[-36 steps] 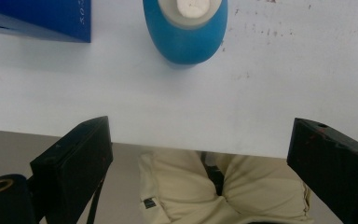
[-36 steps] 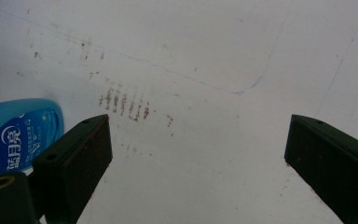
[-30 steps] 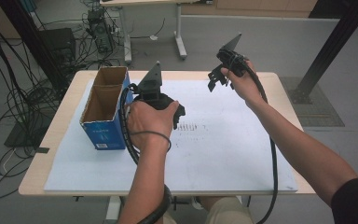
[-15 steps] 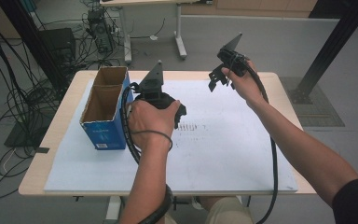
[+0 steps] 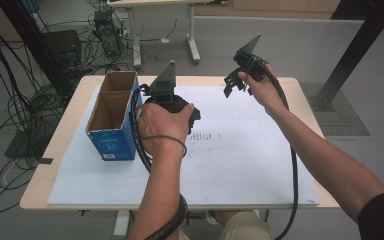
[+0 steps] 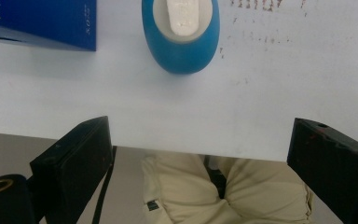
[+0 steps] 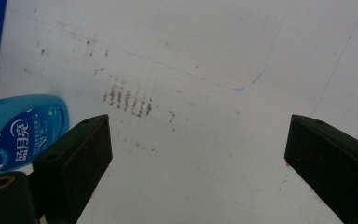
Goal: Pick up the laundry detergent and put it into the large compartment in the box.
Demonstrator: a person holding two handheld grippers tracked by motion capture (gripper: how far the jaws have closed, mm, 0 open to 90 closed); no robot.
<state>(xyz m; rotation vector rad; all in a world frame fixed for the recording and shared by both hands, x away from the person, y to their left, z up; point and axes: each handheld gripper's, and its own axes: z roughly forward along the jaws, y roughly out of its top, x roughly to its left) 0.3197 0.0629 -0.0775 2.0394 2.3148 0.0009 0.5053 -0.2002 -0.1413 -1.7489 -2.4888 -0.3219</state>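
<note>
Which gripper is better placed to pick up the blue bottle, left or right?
Probably the left. The left gripper hangs open right over the blue bottle, beside the blue box. The right gripper is open too, but raised farther off, and the bottle sits at its view's edge.

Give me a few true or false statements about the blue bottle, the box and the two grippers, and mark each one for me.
1. The left gripper has its fingers spread wide with nothing between them. True.
2. The blue bottle is held in the right gripper. False: it lies on the white sheet, and the right gripper is open and holds nothing.
3. The blue box stands open at the top, near the table's left edge. True.
4. The white sheet is spotless. False: brownish marks dot it.
</note>
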